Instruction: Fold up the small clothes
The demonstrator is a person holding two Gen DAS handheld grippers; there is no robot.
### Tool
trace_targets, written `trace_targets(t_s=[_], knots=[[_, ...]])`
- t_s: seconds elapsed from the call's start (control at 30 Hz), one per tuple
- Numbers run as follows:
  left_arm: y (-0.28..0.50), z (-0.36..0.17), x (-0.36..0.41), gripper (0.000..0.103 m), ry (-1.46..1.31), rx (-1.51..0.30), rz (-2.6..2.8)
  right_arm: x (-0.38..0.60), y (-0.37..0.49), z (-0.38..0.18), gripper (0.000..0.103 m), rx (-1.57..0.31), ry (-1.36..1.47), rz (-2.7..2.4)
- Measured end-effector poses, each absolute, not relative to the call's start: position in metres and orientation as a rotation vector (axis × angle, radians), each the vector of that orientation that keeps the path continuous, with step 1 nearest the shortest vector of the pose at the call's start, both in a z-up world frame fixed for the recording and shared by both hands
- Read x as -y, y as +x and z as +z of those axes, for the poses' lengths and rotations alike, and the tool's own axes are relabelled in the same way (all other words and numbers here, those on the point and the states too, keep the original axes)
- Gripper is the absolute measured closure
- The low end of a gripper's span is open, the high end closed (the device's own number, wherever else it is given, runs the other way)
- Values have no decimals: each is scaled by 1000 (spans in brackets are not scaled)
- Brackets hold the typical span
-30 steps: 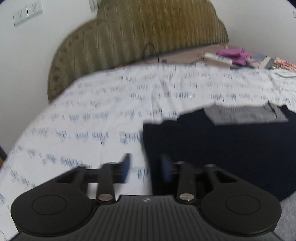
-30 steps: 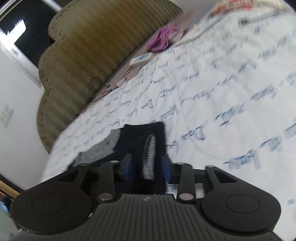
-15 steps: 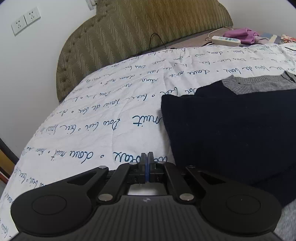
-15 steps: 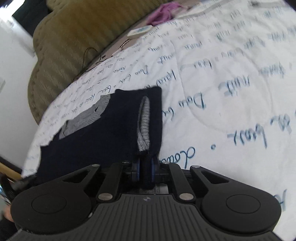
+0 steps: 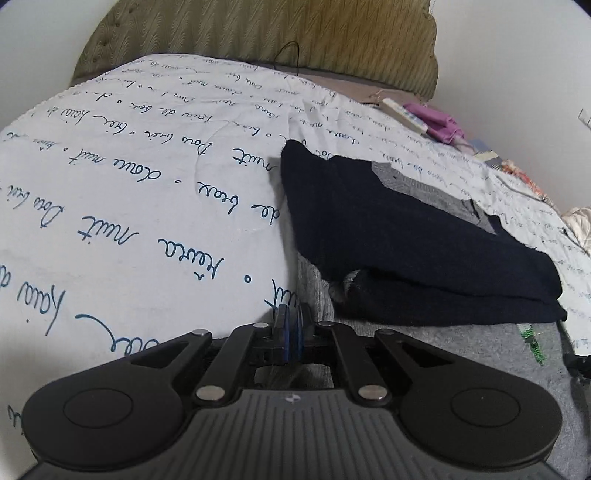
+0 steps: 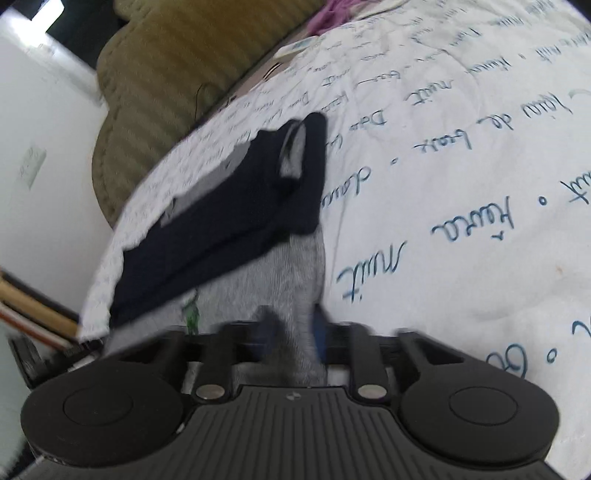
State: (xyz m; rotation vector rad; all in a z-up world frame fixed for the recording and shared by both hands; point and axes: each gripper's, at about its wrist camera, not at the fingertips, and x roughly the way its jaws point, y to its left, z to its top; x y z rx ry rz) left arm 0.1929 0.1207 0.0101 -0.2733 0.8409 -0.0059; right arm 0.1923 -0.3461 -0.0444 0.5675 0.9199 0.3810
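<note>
Left wrist view first: the left gripper (image 5: 291, 328) sits low over the bed, its blue pads pressed tight together, and they look clamped on the near edge of the grey fabric (image 5: 424, 354) that runs under them, though the exact bite is hard to see. That grey layer belongs to the small garment (image 5: 399, 236), a navy and grey knit piece lying on the white bedspread (image 5: 129, 206) with its blue handwritten lettering. The navy part is doubled over on itself, a thick fold sitting on top of the grey panel, with a grey collar area showing toward the far side. A small green motif (image 5: 532, 343) marks the grey cloth at the right. Beyond, the olive headboard (image 5: 258, 33) stands against the wall, and near it lie a white remote (image 5: 404, 115) and a crumpled purple cloth (image 5: 439, 123). Over to the right wrist view, and it is blurred: the right gripper (image 6: 291, 339) has its jaws drawn in on a bunch of the grey fabric (image 6: 280, 280), which rises right between the pads and is pinched there. The navy fold (image 6: 229, 206) stretches away up the frame from that grip, tilted across the bedspread (image 6: 461, 184), a grey cuff (image 6: 293, 155) showing at its far end. The headboard (image 6: 177, 77) fills the upper left, with the purple cloth (image 6: 332, 11) at the top edge.
</note>
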Motion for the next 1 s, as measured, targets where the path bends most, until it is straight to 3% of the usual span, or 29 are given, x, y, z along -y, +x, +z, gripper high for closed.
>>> trace_targets(t_s=[0.27, 0.3, 0.4, 0.43, 0.47, 0.5, 0.53, 0.57, 0.7, 0.73, 0.77, 0.8, 0.83, 1.0], knots=[[185, 13, -141, 103, -255, -854, 63, 371, 187, -46, 97, -904, 627, 314], [179, 15, -144, 103, -280, -841, 61, 370, 184, -48, 87, -894, 635, 315], [160, 24, -154, 98, -386, -829, -19, 372, 174, -46, 73, -880, 701, 304], [153, 24, -156, 91, -421, -834, -42, 373, 168, -44, 68, -868, 718, 319], [147, 24, -158, 75, -453, -841, -58, 374, 161, -43, 61, -860, 726, 333], [141, 22, -159, 64, -482, -846, -73, 374, 154, -42, 63, -859, 732, 350], [137, 20, -159, 43, -507, -843, -90, 373, 149, -43, 63, -865, 736, 362], [134, 18, -158, 35, -516, -832, -96, 371, 145, -43, 62, -872, 739, 369], [136, 13, -148, 36, -462, -824, -64, 359, 140, -44, 63, -880, 711, 378], [139, 12, -143, 47, -410, -828, -46, 358, 140, -43, 63, -881, 717, 382], [141, 12, -137, 82, -345, -839, -6, 356, 140, -43, 64, -883, 718, 390], [144, 11, -135, 95, -299, -848, 36, 352, 141, -42, 82, -889, 693, 399], [144, 11, -137, 99, -307, -859, 46, 348, 142, -42, 96, -903, 660, 398], [143, 19, -148, 100, -308, -863, 63, 366, 138, -33, 97, -832, 674, 328]])
